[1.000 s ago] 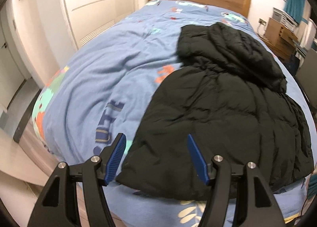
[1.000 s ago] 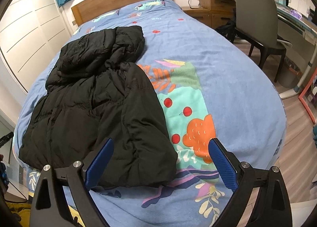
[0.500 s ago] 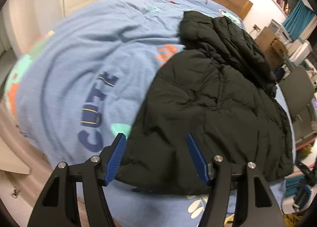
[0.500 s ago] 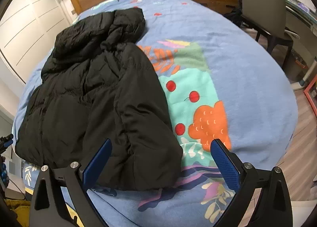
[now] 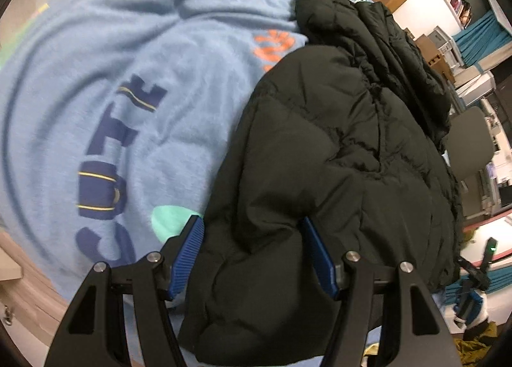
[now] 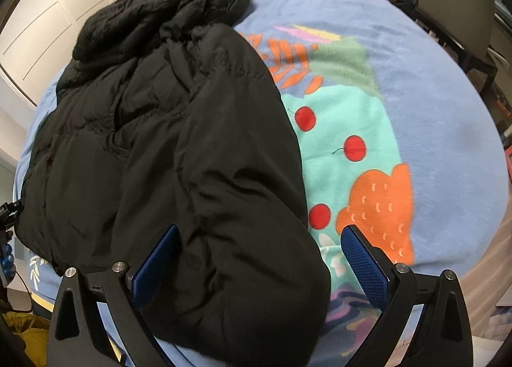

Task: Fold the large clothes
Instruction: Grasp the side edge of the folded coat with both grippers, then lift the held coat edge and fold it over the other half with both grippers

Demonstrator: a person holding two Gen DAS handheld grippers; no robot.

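Overhanging jacket hem (image 5: 256,319), tongs (image 5: 252,258) astride.

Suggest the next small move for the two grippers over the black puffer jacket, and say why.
Probably lower both a little further and close on the hem corners. The left gripper and right gripper are open, each straddling a near corner of the black puffer jacket, with no pad visibly pressing it. The jacket lies spread on the bed cover, unfolded, so a two-corner grasp seems the natural start.
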